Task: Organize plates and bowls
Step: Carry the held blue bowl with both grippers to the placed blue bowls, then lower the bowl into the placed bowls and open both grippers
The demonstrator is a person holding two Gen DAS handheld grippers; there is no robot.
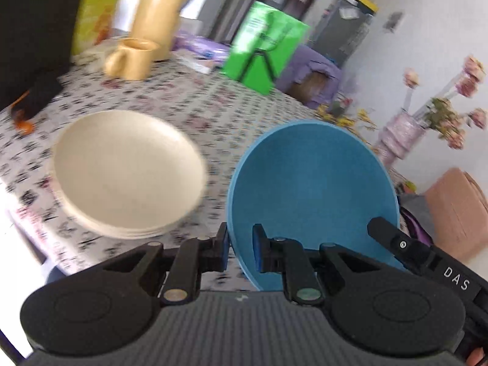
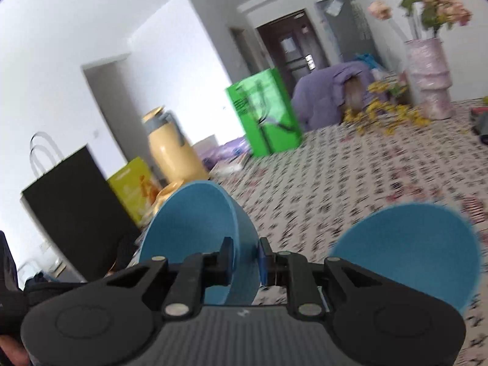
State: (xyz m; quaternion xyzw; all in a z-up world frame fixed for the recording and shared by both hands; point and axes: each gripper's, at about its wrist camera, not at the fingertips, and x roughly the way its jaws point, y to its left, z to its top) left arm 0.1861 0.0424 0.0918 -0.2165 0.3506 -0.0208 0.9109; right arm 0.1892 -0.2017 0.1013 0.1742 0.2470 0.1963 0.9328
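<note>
Blue bowl (image 1: 311,189): I am holding it tilted above the table (image 1: 198,100), just right of the cream plates (image 1: 128,174), with its hollow facing me.
Left gripper (image 1: 241,247): I am pinching the bowl's near-left rim, jaws narrow, with the wall between the pads.
Right gripper (image 2: 245,262): I am clamping a blue wall here too. The left view shows this tool against the bowl's right edge, so I am judging it to be the same bowl, though I cannot be sure.
Second blue bowl (image 2: 405,253): it is showing low on the right, blurred. I cannot tell whether it is resting on the cloth.
Risk, slipping: I am gripping only a thin, smooth rim, so a jolt could be swinging the bowl out of the pads.
Risk, twisting: if both grippers are holding one bowl, uneven hand movement could be prying it loose.
Risk, collision: in lowering, I could be knocking the plate stack or landing crooked on the other bowl.
Risk, judging: blur is making distances hard to read.
</note>
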